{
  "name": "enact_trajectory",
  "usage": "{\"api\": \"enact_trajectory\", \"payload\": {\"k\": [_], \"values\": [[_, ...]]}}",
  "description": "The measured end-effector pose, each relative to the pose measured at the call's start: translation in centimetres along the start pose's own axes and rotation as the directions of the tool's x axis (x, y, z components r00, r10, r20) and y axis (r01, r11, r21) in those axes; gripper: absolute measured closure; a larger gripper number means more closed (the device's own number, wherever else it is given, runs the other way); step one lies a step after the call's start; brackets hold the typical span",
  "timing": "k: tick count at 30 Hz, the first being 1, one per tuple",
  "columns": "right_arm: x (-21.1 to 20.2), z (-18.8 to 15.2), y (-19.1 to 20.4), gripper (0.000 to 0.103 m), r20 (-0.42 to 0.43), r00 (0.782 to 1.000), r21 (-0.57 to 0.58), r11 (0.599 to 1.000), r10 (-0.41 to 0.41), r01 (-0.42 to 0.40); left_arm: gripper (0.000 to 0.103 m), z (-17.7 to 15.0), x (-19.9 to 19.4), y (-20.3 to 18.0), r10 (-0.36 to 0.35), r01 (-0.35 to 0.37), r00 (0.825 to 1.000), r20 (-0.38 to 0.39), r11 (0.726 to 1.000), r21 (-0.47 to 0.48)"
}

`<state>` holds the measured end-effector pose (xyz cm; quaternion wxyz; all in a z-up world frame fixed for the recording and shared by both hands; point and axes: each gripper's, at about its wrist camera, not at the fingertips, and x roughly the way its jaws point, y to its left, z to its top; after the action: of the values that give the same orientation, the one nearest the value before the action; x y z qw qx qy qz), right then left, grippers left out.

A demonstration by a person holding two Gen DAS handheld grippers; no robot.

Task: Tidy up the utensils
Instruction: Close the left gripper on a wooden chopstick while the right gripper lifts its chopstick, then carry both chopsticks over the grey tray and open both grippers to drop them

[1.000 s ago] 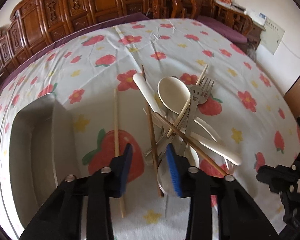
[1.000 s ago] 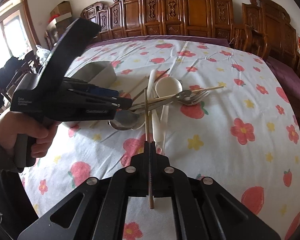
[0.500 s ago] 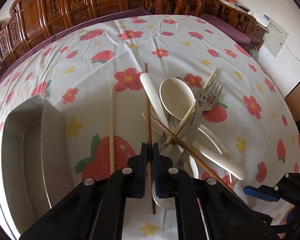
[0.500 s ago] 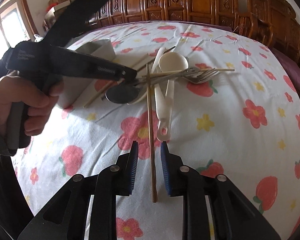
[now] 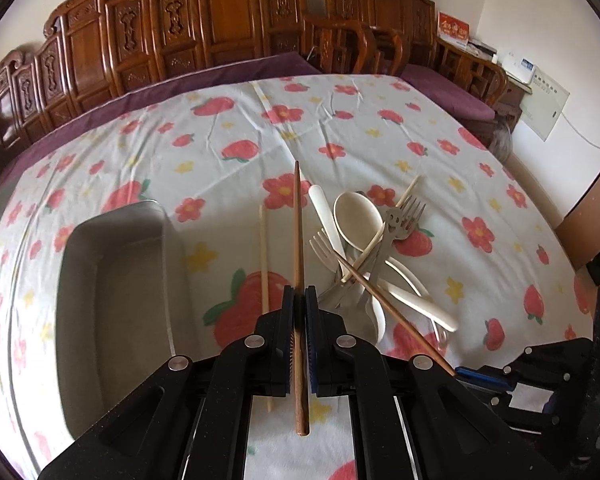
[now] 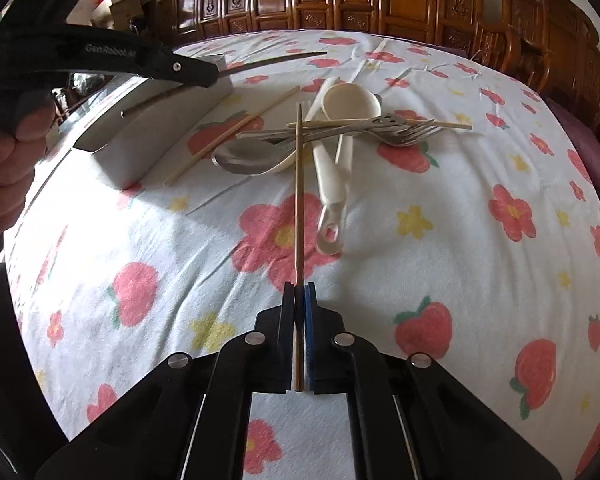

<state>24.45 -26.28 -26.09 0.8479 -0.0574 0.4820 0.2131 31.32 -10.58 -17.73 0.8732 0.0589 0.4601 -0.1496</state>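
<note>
The left tongs (image 5: 299,300) are pinched tight on a dark brown chopstick (image 5: 298,232) and hold it up in the air, above the metal tray (image 5: 112,264). The right tongs (image 6: 299,296) sit low over the surface (image 6: 440,248) and squeeze another brown chopstick (image 6: 299,184). Its far end lies across the pile of forks and spoons (image 6: 340,132).

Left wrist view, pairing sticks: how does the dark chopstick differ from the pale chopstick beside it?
The dark chopstick is reddish brown, the pale chopstick cream. The dark one is clamped in the left claw; the pale one lies loose on the tablecloth. Both are slim, straight and nearly parallel.
</note>
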Motion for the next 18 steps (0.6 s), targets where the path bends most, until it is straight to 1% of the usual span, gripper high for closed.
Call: {"api": "enact_trajectory", "payload": {"k": [4,8,13,18], "values": [[-1.4,0.2,0.4,0.097,0.030,1.000,0.009,1.000,0.002,-0.003,0.098,-0.1,-1.6,0.8,0.012,-0.012,1.000,0.029,1.000,-0.003],[-3.3,1.3,1.1,0.097,0.074,0.997,0.021,1.000,0.010,-0.012,0.098,-0.2,-2.9,2.0,0.032,-0.032,0.998,0.049,0.999,-0.014],[-4.6,2.5,1.8,0.097,0.107,0.994,0.037,0.999,0.015,-0.019,0.098,-0.6,-4.2,4.1,0.060,-0.058,0.996,0.062,0.998,-0.032],[-5.5,4.1,3.4,0.097,0.139,0.990,0.036,0.999,0.036,-0.041,0.098,-1.4,-5.1,6.5,0.084,-0.080,0.994,0.064,0.995,-0.058]]}}
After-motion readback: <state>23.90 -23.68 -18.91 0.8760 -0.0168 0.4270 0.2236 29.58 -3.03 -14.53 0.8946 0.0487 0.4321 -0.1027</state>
